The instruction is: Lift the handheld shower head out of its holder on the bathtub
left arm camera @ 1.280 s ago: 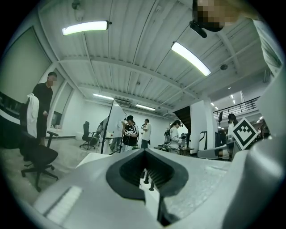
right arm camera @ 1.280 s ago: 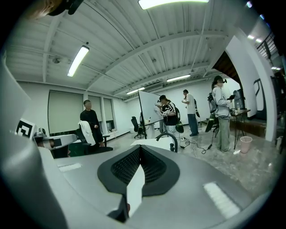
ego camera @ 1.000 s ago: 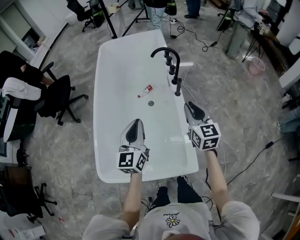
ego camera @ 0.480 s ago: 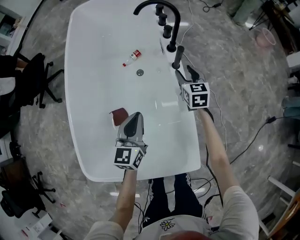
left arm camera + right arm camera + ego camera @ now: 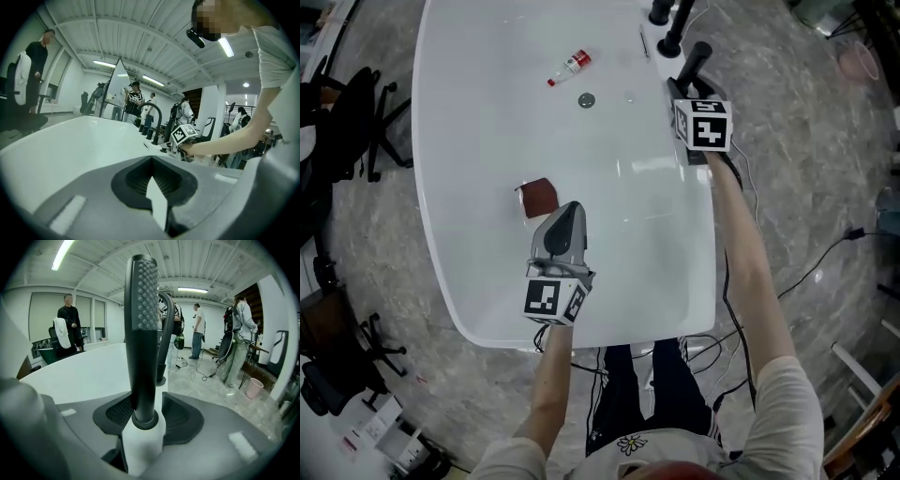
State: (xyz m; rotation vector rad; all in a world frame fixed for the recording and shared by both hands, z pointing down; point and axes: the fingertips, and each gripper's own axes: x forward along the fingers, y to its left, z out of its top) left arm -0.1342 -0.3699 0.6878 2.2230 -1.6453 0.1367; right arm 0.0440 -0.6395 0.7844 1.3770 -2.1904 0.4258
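Note:
The black handheld shower head (image 5: 143,333) stands upright in its white holder on the bathtub's right rim (image 5: 705,216). My right gripper (image 5: 143,420) has one jaw on each side of its handle just above the collar, shut on it. In the head view the shower head (image 5: 697,58) sticks out past the right gripper (image 5: 686,86). My left gripper (image 5: 567,214) hovers over the tub's near half, shut and holding nothing. In its own view the left gripper (image 5: 157,187) points along the tub toward the right hand.
A black arched faucet (image 5: 166,333) with knobs (image 5: 670,19) stands just beyond the shower head. Inside the tub lie a small red-capped bottle (image 5: 569,66), a drain (image 5: 588,100) and a brown pad (image 5: 539,197). Office chairs (image 5: 347,122) stand left; cables (image 5: 806,272) lie on the floor at right.
My right gripper has travelled forward along the tub's right rim and now has the shower head's handle between its jaws. The left gripper stayed over the tub's near half.

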